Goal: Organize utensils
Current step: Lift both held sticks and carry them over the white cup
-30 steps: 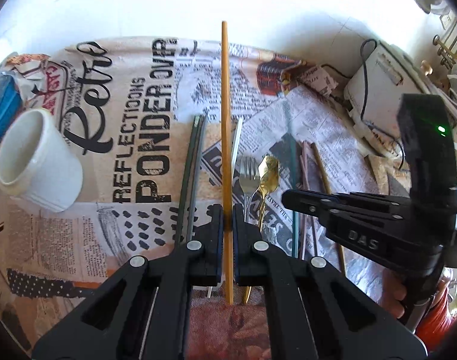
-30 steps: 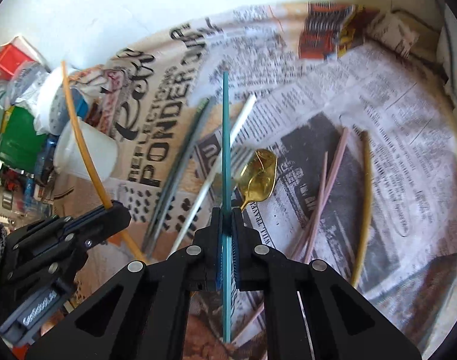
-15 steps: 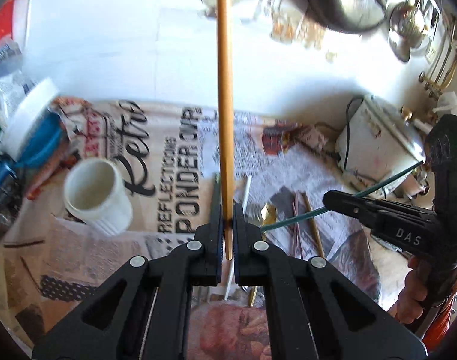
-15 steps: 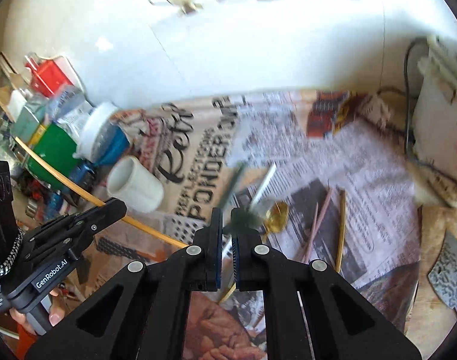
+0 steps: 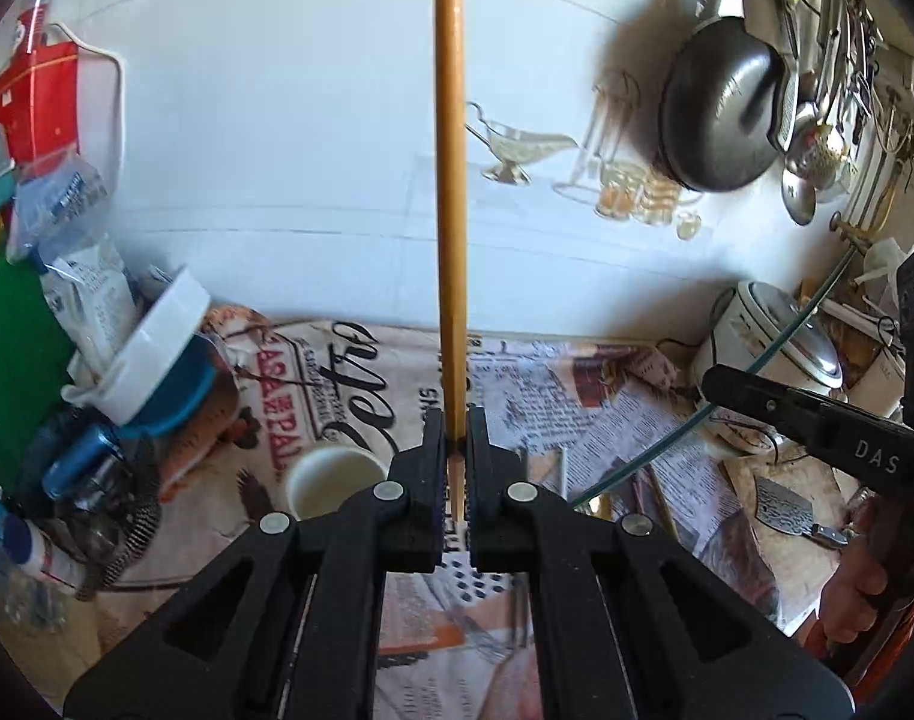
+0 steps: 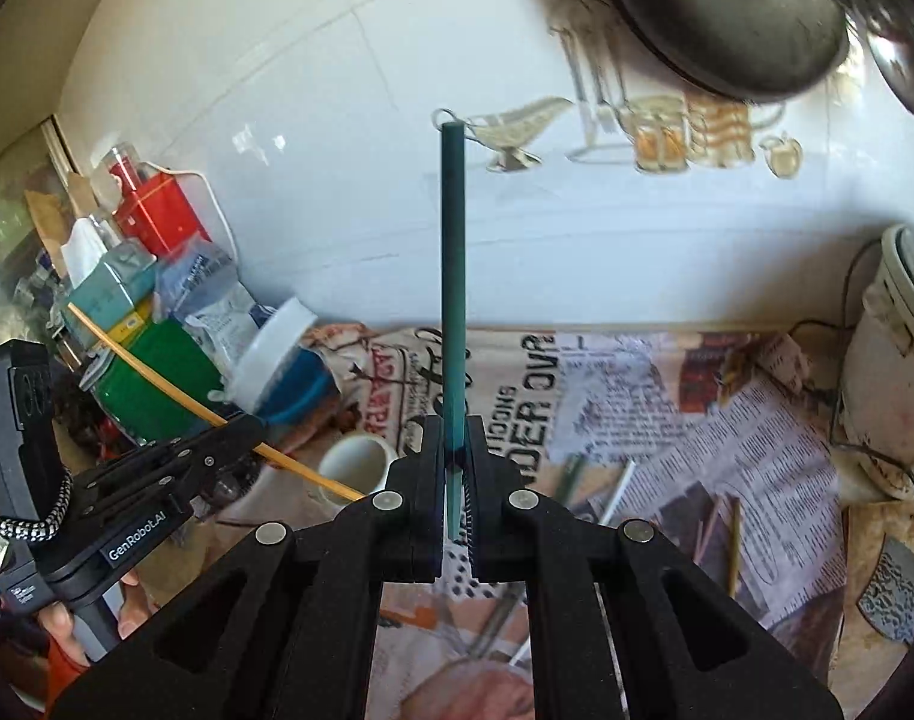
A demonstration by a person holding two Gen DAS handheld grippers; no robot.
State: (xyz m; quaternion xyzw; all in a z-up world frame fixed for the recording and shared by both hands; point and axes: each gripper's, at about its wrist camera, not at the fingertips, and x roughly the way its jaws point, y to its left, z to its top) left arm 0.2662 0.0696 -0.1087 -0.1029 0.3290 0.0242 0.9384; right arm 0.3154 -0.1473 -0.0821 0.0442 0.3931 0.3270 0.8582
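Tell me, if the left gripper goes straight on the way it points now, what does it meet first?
Probably the newspaper past the white cup; depth is unclear. The left gripper already clamps an orange chopstick.

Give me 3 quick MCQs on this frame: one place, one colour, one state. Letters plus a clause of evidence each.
1. Where does the white cup stand?
A. on the newspaper, below the gripper tips
B. hung on the wall
C. on top of the rice cooker

2. What colour is the chopstick in the right gripper?
A. yellow
B. pink
C. teal

3. How is the left gripper?
A. wide open, nothing in it
B. shut on the yellow chopstick
C. shut on a spoon

Key: 1 A, the cup sits upright on the printed paper. 2 C, a teal stick rises from its jaws. 3 B, the jaws pinch the yellow stick near its thin end.
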